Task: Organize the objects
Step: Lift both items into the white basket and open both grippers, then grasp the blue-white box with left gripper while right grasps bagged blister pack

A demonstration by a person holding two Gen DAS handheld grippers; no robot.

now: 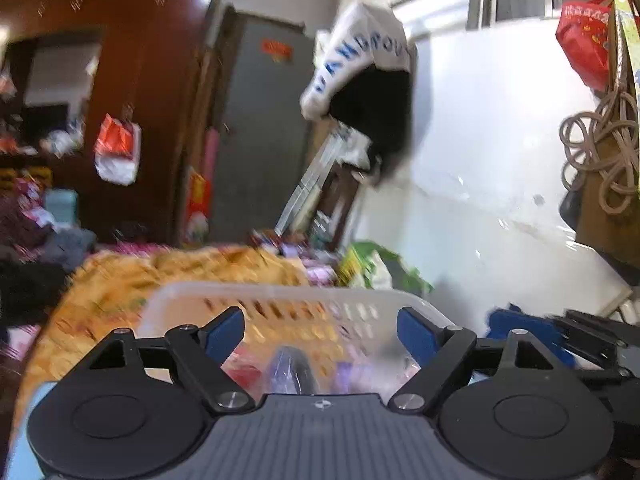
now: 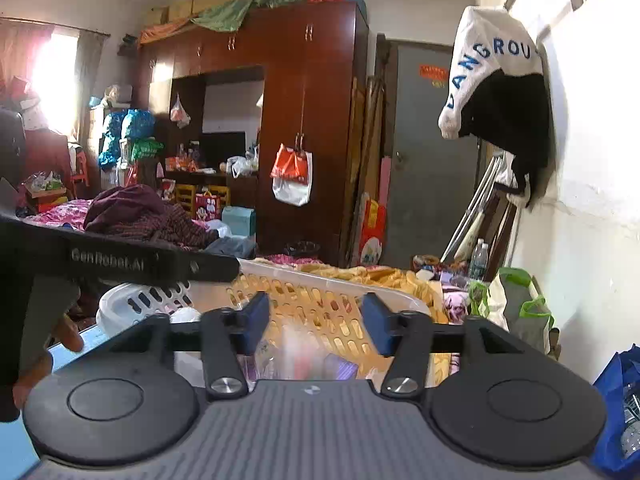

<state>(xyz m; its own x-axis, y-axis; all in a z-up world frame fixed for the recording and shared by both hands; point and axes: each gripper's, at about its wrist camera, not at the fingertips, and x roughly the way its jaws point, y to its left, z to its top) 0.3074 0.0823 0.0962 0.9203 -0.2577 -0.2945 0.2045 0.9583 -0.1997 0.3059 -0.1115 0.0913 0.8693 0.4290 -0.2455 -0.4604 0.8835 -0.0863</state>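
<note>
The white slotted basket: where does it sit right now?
In both wrist views the white slotted basket sits low and central, just beyond the fingertips, with the yellow blanket behind it and a rounder white basket on its left.

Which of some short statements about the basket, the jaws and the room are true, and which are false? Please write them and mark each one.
1. The jaws of both the left gripper and the right gripper stand apart with nothing between them. True.
2. The white slotted basket is empty. False: blurred items lie inside it.
3. A white and black garment with blue letters hangs on the white wall. True.
4. The wardrobe is painted white. False: it is dark reddish-brown wood.
5. An orange and white plastic bag hangs on the wardrobe front. True.
</note>
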